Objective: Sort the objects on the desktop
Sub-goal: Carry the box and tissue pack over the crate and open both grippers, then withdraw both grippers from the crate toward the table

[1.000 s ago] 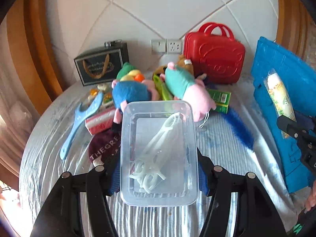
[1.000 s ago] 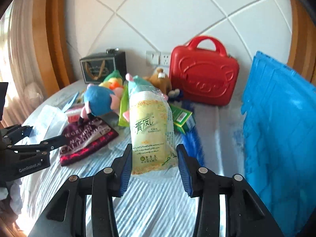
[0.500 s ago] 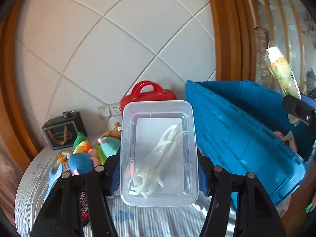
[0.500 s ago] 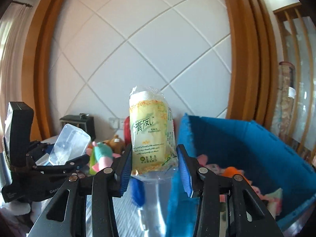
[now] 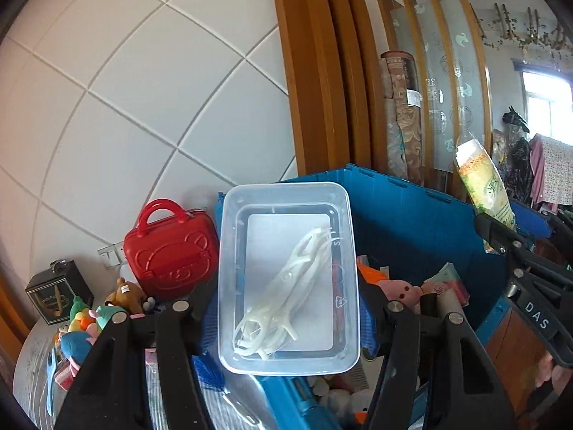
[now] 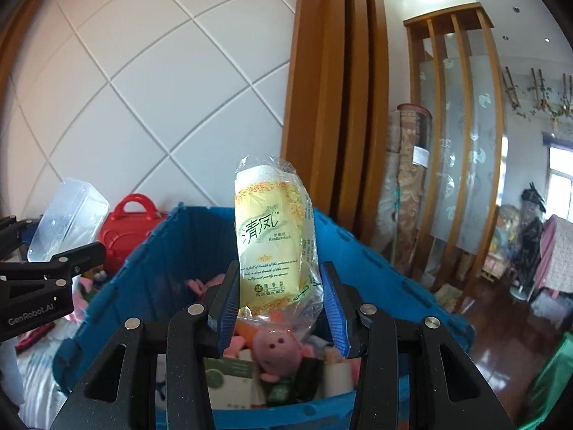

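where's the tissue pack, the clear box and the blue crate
tissue pack [image 6: 269, 236], right wrist view, on its yellow printed label
clear box [image 5: 286, 276], left wrist view, on its see-through bottom
blue crate [image 6: 157, 251], right wrist view, on its inner left wall

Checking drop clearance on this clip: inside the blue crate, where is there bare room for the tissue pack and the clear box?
Little bare floor shows. The blue crate is crowded near the pink plush and green-and-white box. Freest is beside its far-left wall; both tissue pack and clear box would land on toys.

A home: plush toys, rolled carpets, hanging clothes, wooden floor.
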A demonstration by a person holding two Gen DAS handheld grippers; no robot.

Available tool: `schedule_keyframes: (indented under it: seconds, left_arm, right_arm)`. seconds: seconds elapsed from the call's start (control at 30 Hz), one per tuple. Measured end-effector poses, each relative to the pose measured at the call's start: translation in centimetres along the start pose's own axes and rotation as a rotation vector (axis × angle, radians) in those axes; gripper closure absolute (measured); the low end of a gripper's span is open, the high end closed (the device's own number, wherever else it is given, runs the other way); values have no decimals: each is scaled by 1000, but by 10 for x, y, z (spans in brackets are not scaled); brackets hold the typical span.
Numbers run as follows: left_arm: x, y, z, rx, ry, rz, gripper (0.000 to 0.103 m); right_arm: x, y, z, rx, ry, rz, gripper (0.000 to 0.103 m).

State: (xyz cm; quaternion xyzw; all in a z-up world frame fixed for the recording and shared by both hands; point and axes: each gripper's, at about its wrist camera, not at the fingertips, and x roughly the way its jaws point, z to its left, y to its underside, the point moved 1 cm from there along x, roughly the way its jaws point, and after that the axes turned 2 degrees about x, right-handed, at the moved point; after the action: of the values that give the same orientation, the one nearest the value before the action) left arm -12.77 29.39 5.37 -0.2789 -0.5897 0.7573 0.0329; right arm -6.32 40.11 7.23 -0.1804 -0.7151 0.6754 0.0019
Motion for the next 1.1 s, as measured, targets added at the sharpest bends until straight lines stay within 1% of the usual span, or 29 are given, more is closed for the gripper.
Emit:
schedule_keyframes:
  seconds: [0.13, 0.23, 0.47, 0.5, 0.53, 0.6, 0.67, 0.7, 0.73, 0.77, 0.8, 0.87, 0.9, 0.93, 1.1]
  left_arm:
    - [9, -2, -29, 31, 9, 32, 43]
    - [18, -2, -41, 39, 13, 54, 43]
    - [28, -2, -54, 38, 23, 79, 42]
    - [29, -1, -54, 42, 19, 78, 39]
    - [29, -1, -55, 45, 14, 76, 34]
    - [28, -1, -57, 47, 13, 70, 25]
    - [27, -2, -58, 49, 16, 65, 23]
    - [28, -1, -59, 50, 17, 67, 23]
    - [28, -1, -59, 51, 17, 68, 23]
    - [29, -1, -60, 51, 17, 69, 23]
    - [29, -1, -60, 51, 15, 71, 23]
    - [28, -1, -59, 47, 14, 72, 22]
    - [28, -1, -57, 44, 13, 72, 22]
    - [27, -1, -55, 40, 13, 70, 22]
    - [17, 0, -42, 14, 0, 55, 22]
  right_arm:
    - [10, 10, -17, -22, 50, 13, 61]
    - [20, 18, -24, -44, 85, 29, 61]
    - [40, 30, -39, -45, 94, 70, 61]
    - [42, 31, -41, -45, 98, 74, 61]
    - [44, 32, -42, -47, 101, 78, 61]
    - [48, 33, -45, -52, 108, 88, 60]
    - [51, 34, -47, -53, 111, 97, 54]
    - [51, 34, -48, -52, 114, 98, 45]
    - [51, 34, -49, -51, 116, 96, 32]
    - [50, 33, -50, -49, 120, 91, 25]
    - [48, 33, -50, -47, 127, 84, 14]
    - [44, 31, -51, -48, 128, 67, 12]
    - [42, 30, -52, -50, 128, 61, 7]
    - [40, 29, -52, -51, 132, 55, 0]
    - [29, 23, -52, -44, 127, 23, 0]
